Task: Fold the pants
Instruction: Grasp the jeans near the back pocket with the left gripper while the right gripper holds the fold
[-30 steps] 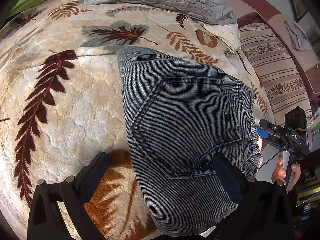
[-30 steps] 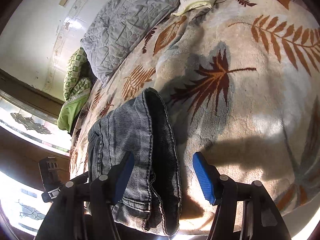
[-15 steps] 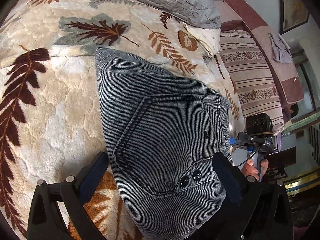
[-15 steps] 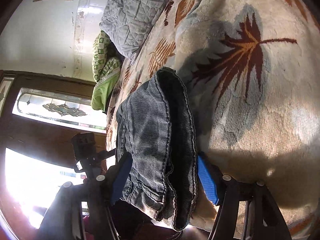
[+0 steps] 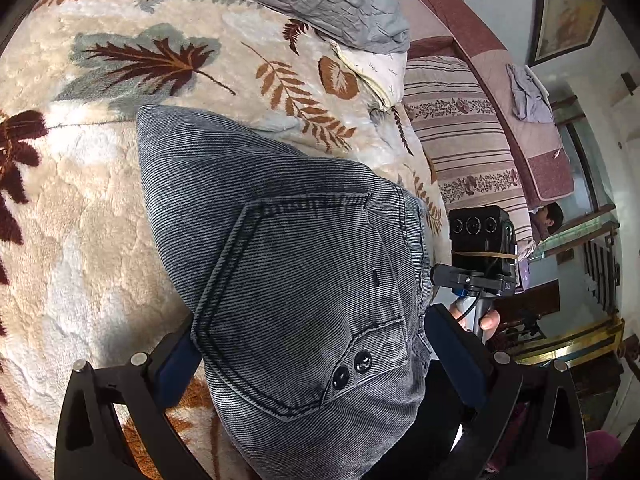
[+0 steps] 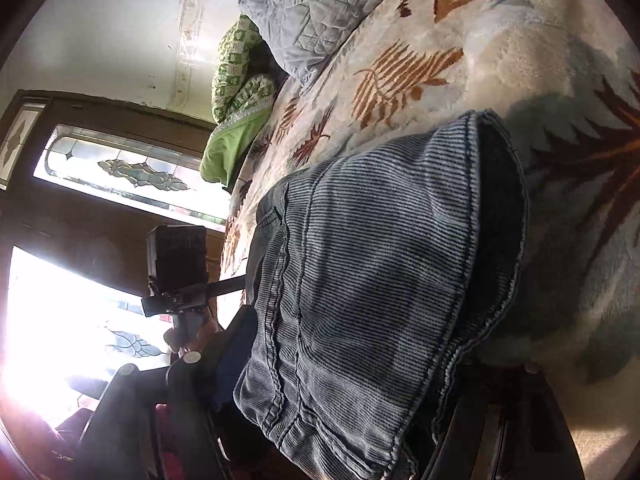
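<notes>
The pants (image 5: 288, 280), grey-blue corduroy, folded into 1 thick bundle, filled the frame center on the leaf-print blanket (image 5: 80, 208); 1 back pocket w/ 2 dark buttons (image 5: 352, 368) faced up. Left gripper (image 5: 316, 360) straddled it, grip unclear. Right gripper (image 6: 340, 380) jaws were just opening, probably released, bundle between them.

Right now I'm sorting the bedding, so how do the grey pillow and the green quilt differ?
The grey pillow is plain grey; the green quilt is bright green with a white pattern. The pillow lies on the leaf blanket; the quilt is bunched behind it by the wall. Both are quilted and soft.
</notes>
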